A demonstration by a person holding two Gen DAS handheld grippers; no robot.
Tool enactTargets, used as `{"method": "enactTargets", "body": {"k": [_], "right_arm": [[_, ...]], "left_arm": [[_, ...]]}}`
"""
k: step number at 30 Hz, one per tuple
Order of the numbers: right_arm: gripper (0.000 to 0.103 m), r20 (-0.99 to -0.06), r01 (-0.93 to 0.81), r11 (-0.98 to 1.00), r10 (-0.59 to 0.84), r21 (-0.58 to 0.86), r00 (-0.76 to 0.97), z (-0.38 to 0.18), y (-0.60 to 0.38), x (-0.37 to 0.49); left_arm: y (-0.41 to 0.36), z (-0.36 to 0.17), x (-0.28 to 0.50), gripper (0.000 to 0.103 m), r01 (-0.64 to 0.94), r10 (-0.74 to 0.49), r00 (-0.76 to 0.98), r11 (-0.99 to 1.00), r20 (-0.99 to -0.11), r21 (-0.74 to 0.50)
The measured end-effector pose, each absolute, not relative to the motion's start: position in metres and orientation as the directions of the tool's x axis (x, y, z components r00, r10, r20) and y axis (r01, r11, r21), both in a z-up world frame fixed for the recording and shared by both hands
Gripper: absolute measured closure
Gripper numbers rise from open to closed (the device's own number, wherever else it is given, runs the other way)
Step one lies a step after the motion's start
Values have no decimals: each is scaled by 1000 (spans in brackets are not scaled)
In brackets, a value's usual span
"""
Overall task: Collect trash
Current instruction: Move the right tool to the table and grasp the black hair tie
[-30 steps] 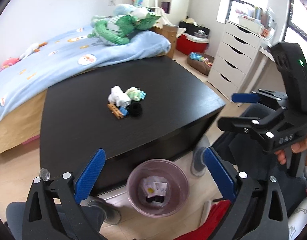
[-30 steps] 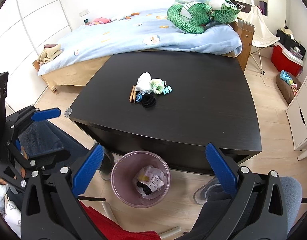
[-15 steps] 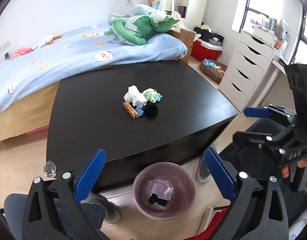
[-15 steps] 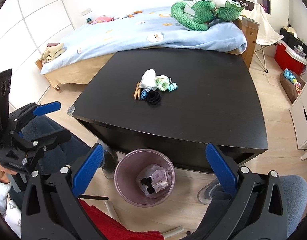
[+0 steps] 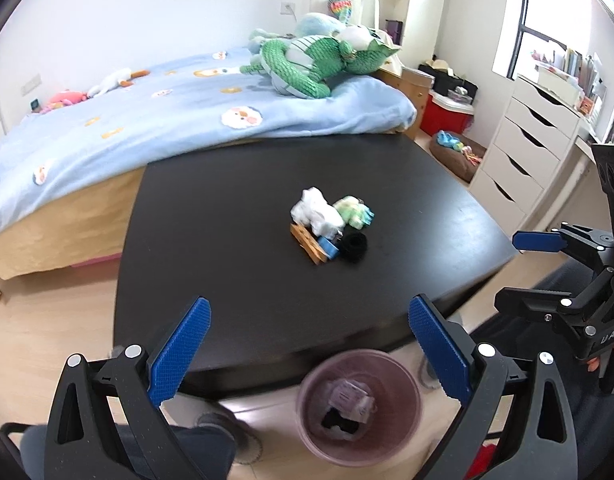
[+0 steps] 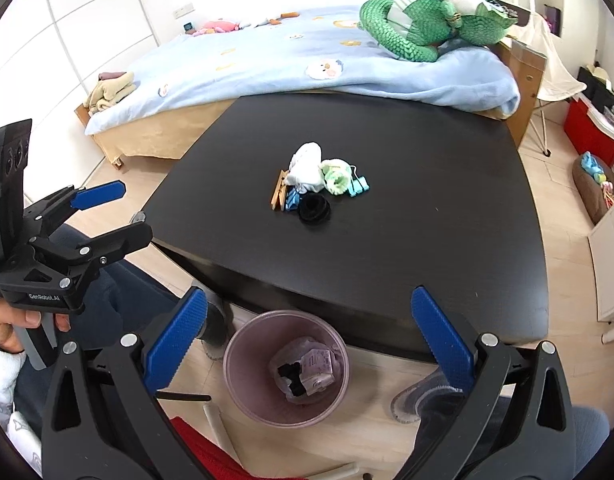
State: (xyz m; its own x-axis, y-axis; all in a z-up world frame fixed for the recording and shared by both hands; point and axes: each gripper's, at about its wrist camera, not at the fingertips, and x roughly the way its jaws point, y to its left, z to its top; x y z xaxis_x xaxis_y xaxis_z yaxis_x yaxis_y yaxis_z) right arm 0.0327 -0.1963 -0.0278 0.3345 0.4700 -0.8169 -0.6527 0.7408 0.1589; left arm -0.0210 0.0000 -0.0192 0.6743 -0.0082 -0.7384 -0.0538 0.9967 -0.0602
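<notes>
Both grippers are held apart and empty — left gripper (image 5: 309, 350), right gripper (image 6: 307, 338), jaws spread wide. A small trash pile (image 6: 316, 182) is seen on the black worktop (image 6: 427, 232), near its centre: white wad, green wad, wooden clothespins, blue clips, black ring, all touching. The pink bin (image 6: 243, 368) stands on the floor at 6 o'clock of the pile, just beside the worktop edge — scraps already inside.

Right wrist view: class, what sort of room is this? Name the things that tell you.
Most likely a child's bedroom: a bed with a light blue blanket, a big green plush toy lying on it, and a white chest of drawers under the window.
</notes>
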Motion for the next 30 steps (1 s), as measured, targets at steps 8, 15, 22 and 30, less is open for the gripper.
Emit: {"method": "enactTargets", "body": {"k": [8,15,22,30], "right_arm": [[3,-853,-686,720,420,106,309,-41,-166,68],[3,-888,-732,680,366,49,280,-57,-137,92],[3,-927,-769,639,294,10,232,-86,-107,114],[4,-947,-805,593,274,29,167,-110,-84,125]], "left_arm": [[24,-40,-4,7,-117,10,654,989,-757,-88],[31,-47,-7,7,-149,13,664,982,-748,-115],[27,-50,-8,7,-157,43,666,984,-745,-83],[25,-53,-7,7,-150,42,662,986,-748,-77]]}}
